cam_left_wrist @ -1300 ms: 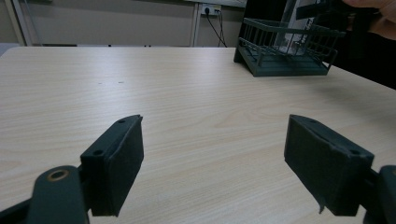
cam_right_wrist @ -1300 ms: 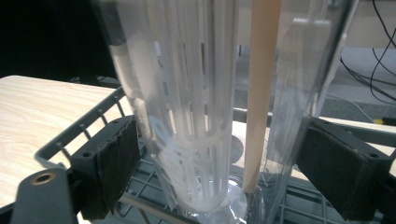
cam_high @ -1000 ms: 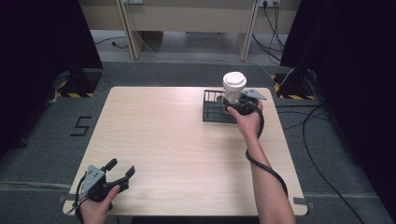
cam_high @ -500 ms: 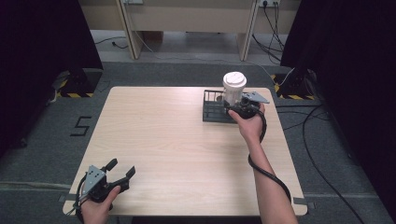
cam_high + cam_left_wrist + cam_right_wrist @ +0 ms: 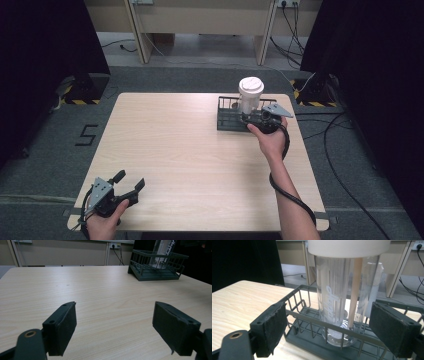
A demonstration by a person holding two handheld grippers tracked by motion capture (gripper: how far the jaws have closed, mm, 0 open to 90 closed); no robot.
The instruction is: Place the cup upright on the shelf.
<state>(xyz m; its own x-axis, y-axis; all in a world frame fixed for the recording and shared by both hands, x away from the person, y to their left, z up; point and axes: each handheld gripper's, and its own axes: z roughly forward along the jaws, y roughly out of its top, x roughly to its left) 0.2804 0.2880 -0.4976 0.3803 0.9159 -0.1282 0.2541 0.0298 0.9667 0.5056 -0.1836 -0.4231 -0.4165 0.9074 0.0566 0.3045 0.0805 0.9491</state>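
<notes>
A clear plastic cup (image 5: 250, 97) with a white lid stands upright in a dark wire basket (image 5: 227, 120) at the back right of the table. A wooden stick leans inside the cup (image 5: 342, 302). My right gripper (image 5: 248, 116) is at the basket's near right side, open. In the right gripper view its pads (image 5: 275, 325) flank the cup without touching it, with the basket (image 5: 307, 315) rail in front. My left gripper (image 5: 130, 180) rests open near the front left corner, holding nothing. In the left gripper view, my left gripper (image 5: 118, 327) faces the far basket (image 5: 157, 267).
The light wooden table (image 5: 190, 150) stretches bare between the two grippers. A cable (image 5: 287, 192) trails from the right gripper along the forearm. Beyond the far edge are desk legs and floor cables; dark curtains hang on both sides.
The right hand has eased back very slightly from the cup. The cup, the basket and the left gripper stay where they were.
</notes>
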